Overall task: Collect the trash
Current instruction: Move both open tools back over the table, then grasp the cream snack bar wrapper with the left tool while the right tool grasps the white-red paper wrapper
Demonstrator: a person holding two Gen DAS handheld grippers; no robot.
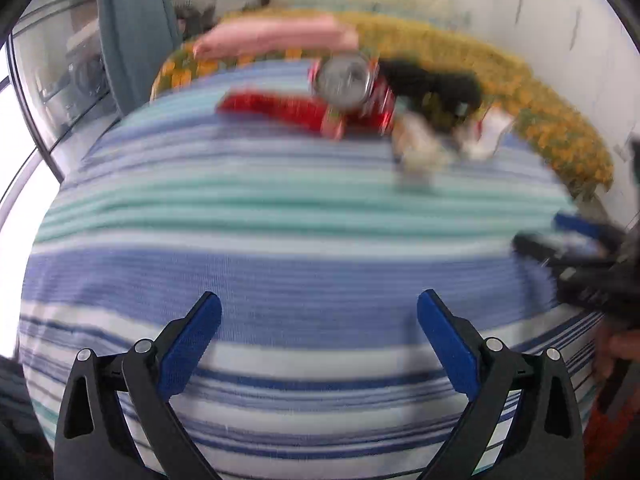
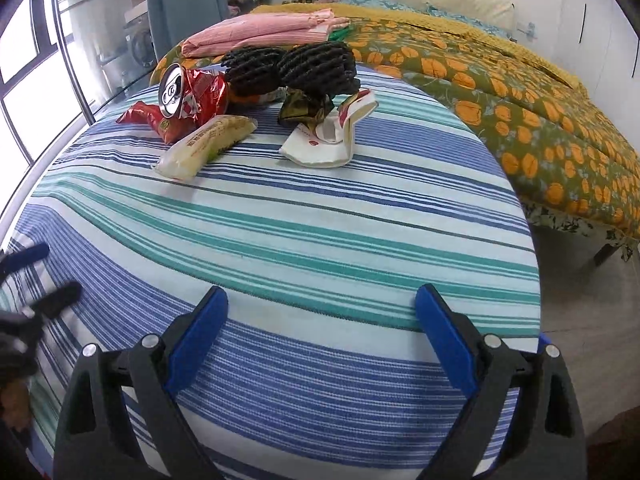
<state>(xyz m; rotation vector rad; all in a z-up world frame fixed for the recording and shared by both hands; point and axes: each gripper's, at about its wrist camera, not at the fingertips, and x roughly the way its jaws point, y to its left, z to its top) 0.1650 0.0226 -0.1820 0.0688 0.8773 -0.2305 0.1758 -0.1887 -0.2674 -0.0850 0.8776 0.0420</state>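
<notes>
A striped cloth [image 2: 320, 216] covers the surface, which stands just beside a bed with an orange-flowered quilt [image 2: 520, 92] along the upper right of the frame. The trash sits bunched at the far edge, in the upper middle of the right wrist view: a dented can [image 2: 173, 90] leaning on a red snack bag [image 2: 204, 96], a pale wrapper [image 2: 208, 140] in front of them, a dark foil wrapper [image 2: 304, 108], and a white paper sleeve [image 2: 332, 140], with two black mesh bundles [image 2: 292, 66] right behind. Both claws hang over the near edge, well apart from the pile; the right claw [image 2: 320, 320] and the left claw [image 1: 320, 324] each stand wide apart at the jaws, holding nothing. The middle of the cloth offers plenty of free room for the approach. The likely trouble lies at the far side: a push could roll the can off the upper left edge, and crowded pieces could make a claw catch two items or snag loose cloth. The left wrist view is blurred, so its aim is uncertain.
</notes>
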